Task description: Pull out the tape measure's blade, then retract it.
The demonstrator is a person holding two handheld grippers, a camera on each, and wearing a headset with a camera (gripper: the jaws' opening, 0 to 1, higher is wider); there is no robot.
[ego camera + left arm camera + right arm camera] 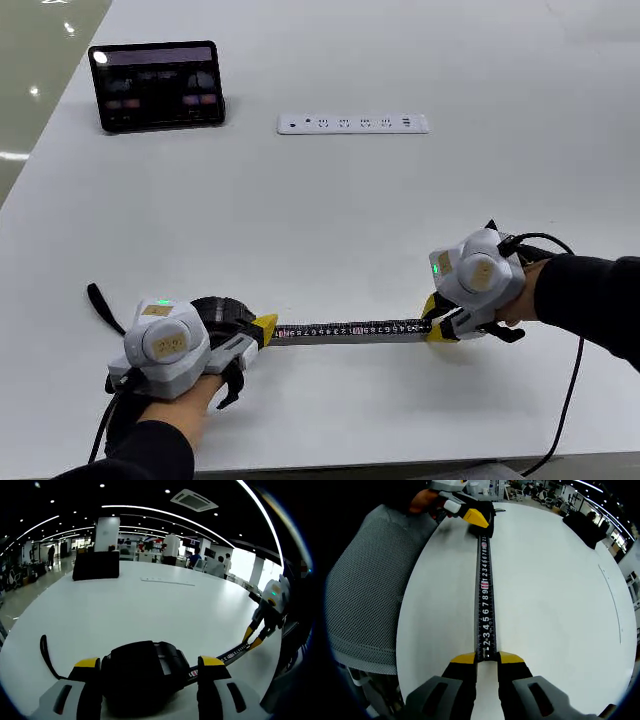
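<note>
The black tape measure case (pixel 222 315) rests on the white table near the front left, and my left gripper (pixel 262 330) is shut on it; in the left gripper view the case (pixel 142 672) sits between the yellow-tipped fingers (pixel 87 664). The blade (pixel 350 329) runs out flat to the right along the table, numbers up. My right gripper (pixel 432 322) is shut on the blade's end; in the right gripper view the blade (pixel 485 590) stretches from my right gripper (pixel 486 658) away to the case (pixel 487 527). A black wrist strap (pixel 103 306) trails left of the case.
A dark tablet (pixel 156 84) stands propped at the back left. A white power strip (pixel 352 123) lies at the back middle. The table's front edge (pixel 400 462) runs just below both hands. A black cable (pixel 566 400) hangs off the right gripper.
</note>
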